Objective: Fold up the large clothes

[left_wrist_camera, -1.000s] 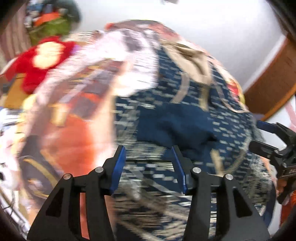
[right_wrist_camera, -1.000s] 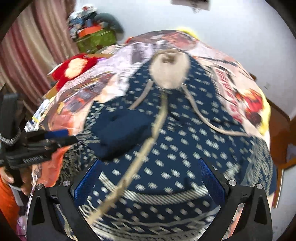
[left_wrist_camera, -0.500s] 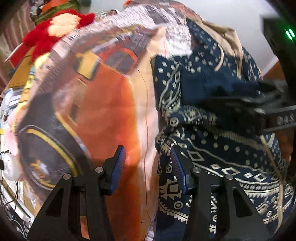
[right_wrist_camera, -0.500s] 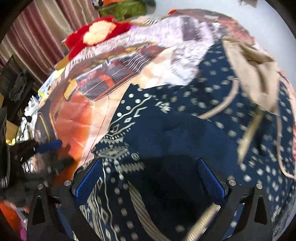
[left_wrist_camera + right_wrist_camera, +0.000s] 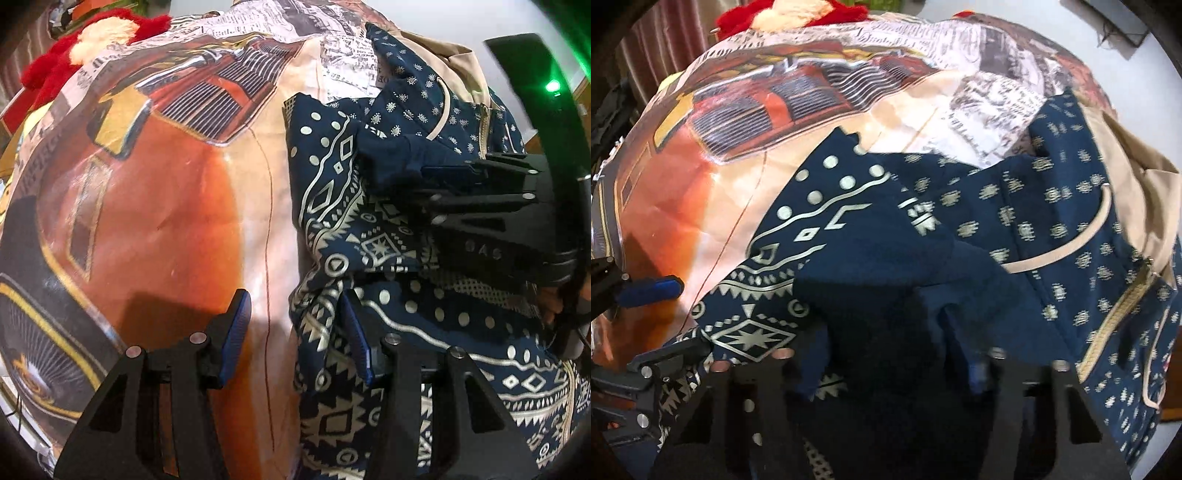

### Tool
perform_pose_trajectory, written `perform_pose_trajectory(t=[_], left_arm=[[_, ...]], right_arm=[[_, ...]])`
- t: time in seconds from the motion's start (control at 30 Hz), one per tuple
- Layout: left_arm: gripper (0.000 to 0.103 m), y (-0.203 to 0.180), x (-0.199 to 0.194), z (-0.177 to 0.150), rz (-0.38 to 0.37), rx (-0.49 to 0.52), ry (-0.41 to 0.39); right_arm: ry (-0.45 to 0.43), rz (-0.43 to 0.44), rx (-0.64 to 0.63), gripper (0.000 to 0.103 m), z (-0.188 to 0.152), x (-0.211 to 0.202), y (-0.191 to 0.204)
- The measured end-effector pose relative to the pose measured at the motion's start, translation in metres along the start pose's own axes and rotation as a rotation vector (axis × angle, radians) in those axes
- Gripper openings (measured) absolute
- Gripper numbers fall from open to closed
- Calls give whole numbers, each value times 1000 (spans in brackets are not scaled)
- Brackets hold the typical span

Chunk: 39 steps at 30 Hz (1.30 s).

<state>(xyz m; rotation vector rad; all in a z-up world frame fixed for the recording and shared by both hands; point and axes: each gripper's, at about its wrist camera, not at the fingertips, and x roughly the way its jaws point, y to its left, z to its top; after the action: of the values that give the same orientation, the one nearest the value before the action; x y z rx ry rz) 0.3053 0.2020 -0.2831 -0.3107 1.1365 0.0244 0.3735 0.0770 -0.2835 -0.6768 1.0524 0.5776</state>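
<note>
A navy garment with cream geometric print and beige trim lies on a bed sheet printed with an orange car. My left gripper is open, low at the garment's left edge, its right finger on the cloth and its left finger over the sheet. In the right wrist view the garment fills the frame. My right gripper sits among dark navy folds that cover its fingers. It shows from the side in the left wrist view, jaws close together with a navy fold between them.
A red and cream plush toy lies at the far left of the bed, also in the right wrist view. A white wall is behind the bed. My left gripper's fingers show at the right wrist view's left edge.
Both grippers dropped closer to the garment's left side. The right gripper went from wide open above the cloth to narrow, with navy folds bunched between its fingers. The left stayed open.
</note>
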Motion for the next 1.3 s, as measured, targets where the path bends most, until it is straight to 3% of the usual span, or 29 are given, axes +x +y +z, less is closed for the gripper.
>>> perform_pose_trajectory(t=[0.13, 0.2, 0.57, 0.7, 0.87, 1.0, 1.13, 1.3], left_arm=[[50, -8, 8, 6, 25, 12, -10], [50, -11, 10, 8, 44, 17, -15], [50, -15, -7, 4, 134, 0, -40], [50, -18, -26, -3, 153, 12, -69], [50, -16, -50, 3, 74, -41, -100], [50, -23, -52, 26, -77, -107, -74], [50, -35, -23, 47, -229, -178, 14], [49, -47, 23, 64, -257, -263, 107]], right_arm=[[-40, 23, 60, 24, -4, -13, -15], [-66, 33, 88, 20, -7, -22, -24], [-240, 49, 273, 16, -42, -106, -85], [-249, 57, 291, 17, -56, -125, -102], [-206, 109, 270, 17, -59, -132, -94], [-179, 141, 289, 17, -62, -128, -90], [-178, 138, 312, 17, -71, -129, -97], [-182, 121, 365, 17, -96, -138, -125]])
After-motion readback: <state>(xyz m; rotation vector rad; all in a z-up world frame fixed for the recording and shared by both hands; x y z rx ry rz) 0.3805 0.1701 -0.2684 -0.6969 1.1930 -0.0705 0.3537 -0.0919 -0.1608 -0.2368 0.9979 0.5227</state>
